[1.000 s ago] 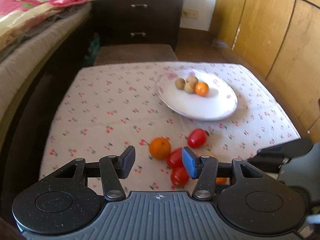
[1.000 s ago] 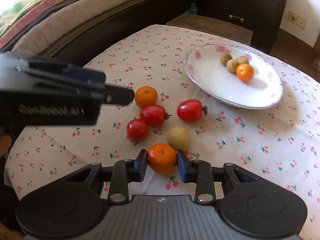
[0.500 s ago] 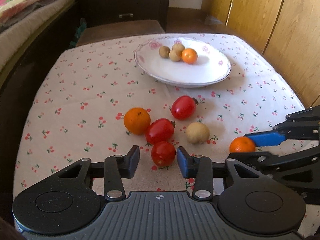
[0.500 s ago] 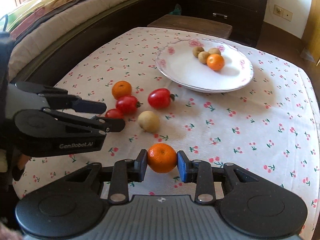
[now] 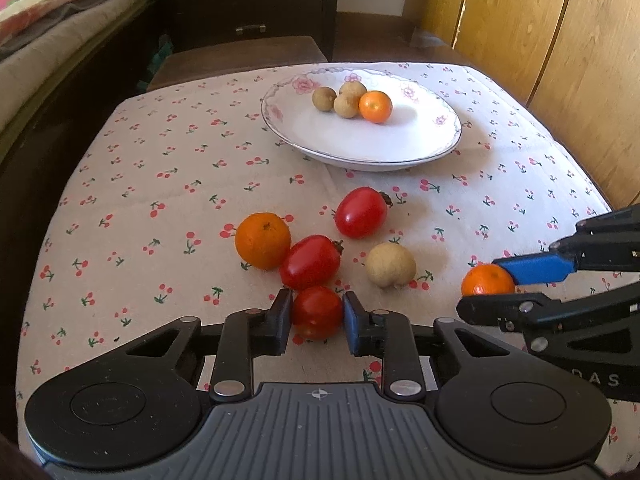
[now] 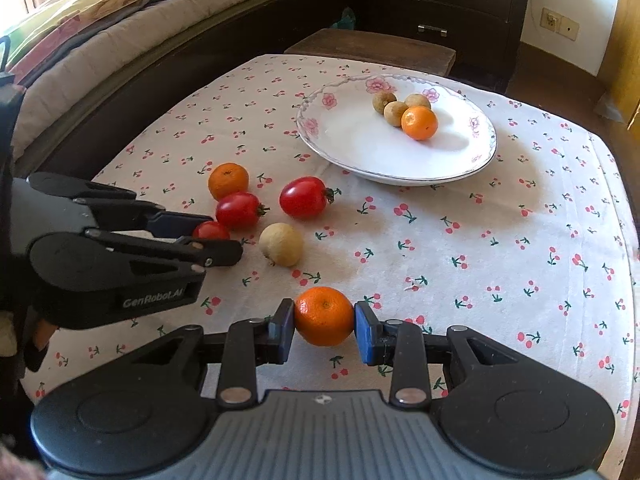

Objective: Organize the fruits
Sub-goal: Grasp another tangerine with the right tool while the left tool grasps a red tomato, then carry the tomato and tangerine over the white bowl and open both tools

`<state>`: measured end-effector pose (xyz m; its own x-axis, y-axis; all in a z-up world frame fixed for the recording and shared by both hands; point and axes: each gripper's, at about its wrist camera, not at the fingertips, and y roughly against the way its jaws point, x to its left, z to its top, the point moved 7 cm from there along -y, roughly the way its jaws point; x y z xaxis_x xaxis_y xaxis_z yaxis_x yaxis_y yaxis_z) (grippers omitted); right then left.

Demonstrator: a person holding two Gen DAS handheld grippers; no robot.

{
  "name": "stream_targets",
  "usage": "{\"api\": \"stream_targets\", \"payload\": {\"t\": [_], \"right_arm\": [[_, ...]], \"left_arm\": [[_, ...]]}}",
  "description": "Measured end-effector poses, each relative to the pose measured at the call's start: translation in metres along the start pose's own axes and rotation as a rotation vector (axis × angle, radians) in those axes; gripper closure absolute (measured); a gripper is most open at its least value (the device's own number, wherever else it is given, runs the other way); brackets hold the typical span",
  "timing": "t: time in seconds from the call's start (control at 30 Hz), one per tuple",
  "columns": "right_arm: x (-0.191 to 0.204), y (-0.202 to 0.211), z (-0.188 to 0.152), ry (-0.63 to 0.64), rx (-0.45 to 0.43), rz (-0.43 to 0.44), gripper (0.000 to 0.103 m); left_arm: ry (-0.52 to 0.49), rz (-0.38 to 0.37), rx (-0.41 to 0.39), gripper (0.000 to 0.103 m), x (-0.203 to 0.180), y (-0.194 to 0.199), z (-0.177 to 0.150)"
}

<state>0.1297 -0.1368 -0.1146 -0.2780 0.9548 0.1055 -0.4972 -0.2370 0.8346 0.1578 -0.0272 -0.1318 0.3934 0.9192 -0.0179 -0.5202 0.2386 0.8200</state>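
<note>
Claw, left [image 5: 316,316]: pads pressed on both sides of a small red tomato [image 5: 317,312] that rests on the table [image 5: 140,184]; jaws have just been closing in on it.
Claw, right [image 6: 325,326]: clamped on a mandarin [image 6: 325,315], both pads against its sides, just above the cloth.
Near cluster: second tomato [image 5: 310,262] touching the gripped one; loose mandarin [image 5: 263,246] against its left side; third tomato [image 5: 361,212] a little apart, toward the plate.
Pale fruit: one round beige fruit [image 5: 391,266] lying between the tomato cluster and the right claw.
Plate [image 5: 400,148]: white, floral rim, at the far side of the table; holds three small brown fruits [image 5: 346,98] bunched together and one mandarin on plate [image 5: 375,107] touching them.
Cloth: cherry-print tablecloth [image 6: 520,260] covers the table.
Surroundings: bed [image 6: 120,20] at left, dark drawer chest [image 6: 440,4] beyond.
</note>
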Motion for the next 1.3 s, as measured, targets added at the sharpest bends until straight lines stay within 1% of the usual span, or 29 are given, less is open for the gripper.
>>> {"api": "stream_targets", "payload": {"t": [0.2, 0.57, 1.07, 1.3], "right_arm": [[0.002, 0.001, 0.003, 0.006, -0.009, -0.004, 0.070], [-0.002, 0.008, 0.013, 0.001, -0.043, -0.028, 0.070], [-0.015, 0.020, 0.031, -0.010, -0.105, -0.077, 0.070], [-0.025, 0.024, 0.044, -0.026, -0.135, -0.100, 0.070]], "left_arm": [[-0.001, -0.009, 0.000, 0.069, -0.004, 0.005, 0.000], [-0.008, -0.049, -0.046, 0.069, -0.020, 0.020, 0.012], [0.010, -0.043, -0.091, 0.069, -0.024, 0.027, 0.035], [0.006, -0.036, -0.116, 0.070, -0.026, 0.026, 0.053]]}}
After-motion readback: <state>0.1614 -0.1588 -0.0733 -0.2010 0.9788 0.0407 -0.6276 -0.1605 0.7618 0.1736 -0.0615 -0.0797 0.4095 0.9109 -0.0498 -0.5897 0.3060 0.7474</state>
